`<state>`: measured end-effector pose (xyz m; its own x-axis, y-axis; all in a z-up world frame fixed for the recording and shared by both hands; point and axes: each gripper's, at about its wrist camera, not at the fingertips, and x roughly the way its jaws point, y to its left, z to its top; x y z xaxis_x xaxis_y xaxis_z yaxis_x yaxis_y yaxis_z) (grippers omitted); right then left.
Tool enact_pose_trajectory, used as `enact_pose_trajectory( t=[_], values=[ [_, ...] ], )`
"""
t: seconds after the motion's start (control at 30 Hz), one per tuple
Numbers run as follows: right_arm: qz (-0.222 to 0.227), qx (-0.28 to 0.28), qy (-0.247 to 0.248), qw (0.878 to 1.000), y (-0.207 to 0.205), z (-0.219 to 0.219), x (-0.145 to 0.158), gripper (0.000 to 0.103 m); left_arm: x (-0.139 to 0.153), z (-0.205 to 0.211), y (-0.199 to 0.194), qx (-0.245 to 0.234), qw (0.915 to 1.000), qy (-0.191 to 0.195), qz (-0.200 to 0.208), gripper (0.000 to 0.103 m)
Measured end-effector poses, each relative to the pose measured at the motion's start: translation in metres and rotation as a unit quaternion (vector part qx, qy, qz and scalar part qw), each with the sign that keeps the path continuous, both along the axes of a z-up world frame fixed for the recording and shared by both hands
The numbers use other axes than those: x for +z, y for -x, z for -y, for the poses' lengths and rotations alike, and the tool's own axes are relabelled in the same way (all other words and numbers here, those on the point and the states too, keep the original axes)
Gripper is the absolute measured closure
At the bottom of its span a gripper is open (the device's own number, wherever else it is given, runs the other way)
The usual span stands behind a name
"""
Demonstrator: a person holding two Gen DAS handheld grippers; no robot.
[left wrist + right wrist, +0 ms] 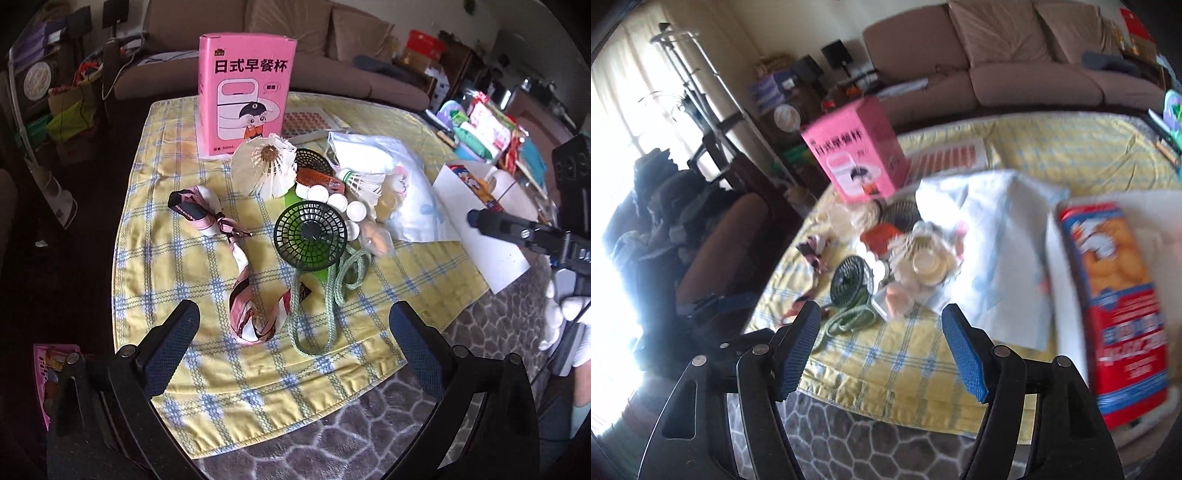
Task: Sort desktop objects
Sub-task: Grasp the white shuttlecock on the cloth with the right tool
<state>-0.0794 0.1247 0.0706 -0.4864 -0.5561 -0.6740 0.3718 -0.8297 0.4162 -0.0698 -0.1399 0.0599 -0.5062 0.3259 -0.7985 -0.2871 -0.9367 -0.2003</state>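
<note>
Left gripper (295, 332) and right gripper (881, 349), both spread empty, risk snagging the green cord (325, 295) tangled under the fan (310, 232).

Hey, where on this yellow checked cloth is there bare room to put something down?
Bare patches: the near edge of the yellow checked cloth, between the open left gripper and the green cord loop; also left of the pink patterned scarf. Crowded: the middle, around the black mesh fan and white feather shuttlecock.
</note>
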Motion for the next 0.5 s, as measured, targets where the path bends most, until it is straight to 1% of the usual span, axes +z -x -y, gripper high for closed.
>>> enact_pose_trajectory(
  t=[0.13,0.2,0.3,0.37,0.43,0.5],
  values=[
    [0.017,-0.012,0.018,1.000,0.010,0.004,-0.013,0.034,-0.003,0.006,0.010,-0.004,0.9998,-0.022,0.003,0.001],
    [0.028,-0.028,0.038,0.998,0.014,-0.001,-0.019,0.038,-0.004,0.006,0.016,-0.006,0.9994,-0.032,0.010,0.001],
    [0.054,-0.058,0.084,0.993,0.020,-0.011,-0.031,0.040,-0.001,-0.002,0.023,-0.016,0.9993,-0.032,0.005,0.001],
    [0.063,-0.081,0.106,0.989,0.023,-0.018,-0.037,0.041,0.001,-0.013,0.031,-0.028,0.9992,-0.028,-0.004,0.001],
    [0.057,-0.094,0.111,0.988,0.024,-0.023,-0.035,0.041,0.000,-0.023,0.039,-0.034,0.9993,-0.013,-0.009,0.001],
    [0.048,-0.097,0.113,0.988,0.026,-0.024,-0.030,0.041,-0.001,-0.029,0.045,-0.039,0.9992,-0.010,-0.008,0.001]
  ],
)
